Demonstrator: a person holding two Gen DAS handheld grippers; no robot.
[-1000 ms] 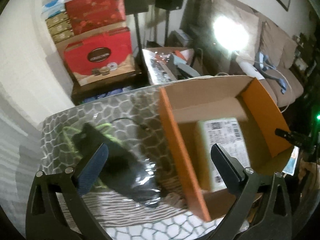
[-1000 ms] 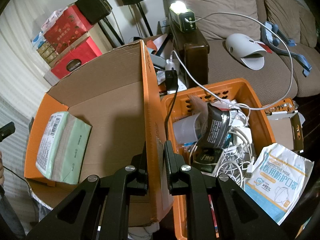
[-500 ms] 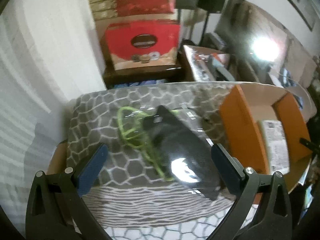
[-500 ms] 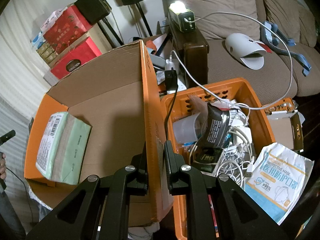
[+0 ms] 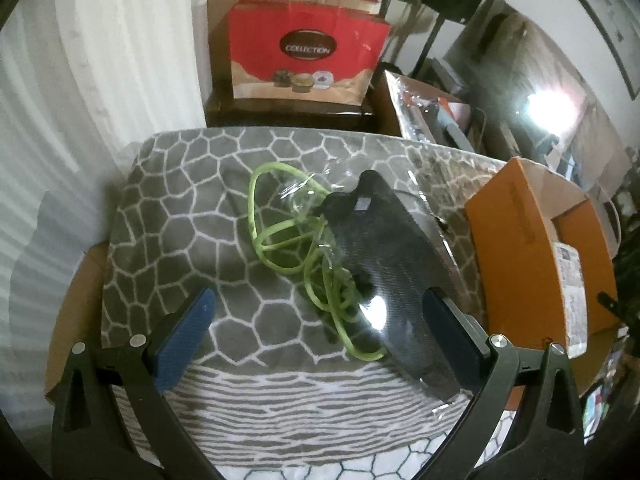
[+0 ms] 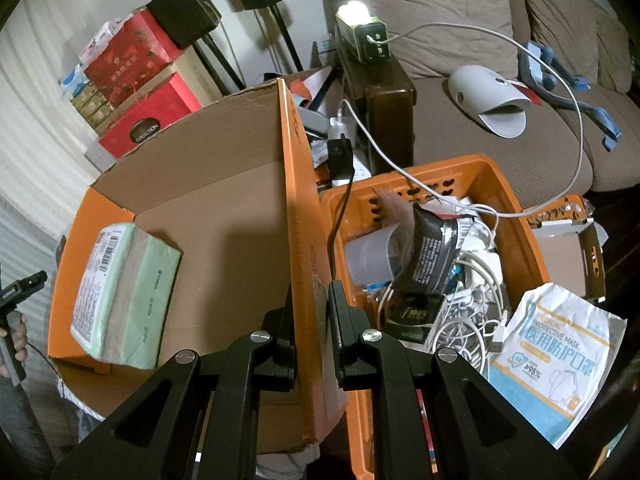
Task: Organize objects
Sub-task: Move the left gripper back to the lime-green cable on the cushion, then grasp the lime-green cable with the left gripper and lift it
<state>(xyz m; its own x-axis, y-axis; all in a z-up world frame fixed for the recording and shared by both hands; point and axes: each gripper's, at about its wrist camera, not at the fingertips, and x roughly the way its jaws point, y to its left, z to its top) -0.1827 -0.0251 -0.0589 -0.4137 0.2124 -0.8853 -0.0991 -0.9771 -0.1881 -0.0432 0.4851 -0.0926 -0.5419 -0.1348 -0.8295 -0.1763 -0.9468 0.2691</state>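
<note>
Between the jaws of your right gripper (image 6: 312, 320) the orange wall of the cardboard box (image 6: 224, 216) is clamped; inside it lies only one green packet (image 6: 124, 296); your left gripper (image 5: 316, 320) hangs wide open, empty, above the bagged black item (image 5: 384, 264) with its green cord (image 5: 280, 224), not yet packed.

Black pouch (image 5: 384, 256) in clear wrap, green cord (image 5: 288, 236) coiled beside it, flat on grey blanket. Orange box (image 6: 224, 240) open, upright; green pack (image 6: 124, 296) inside, tilted.
</note>
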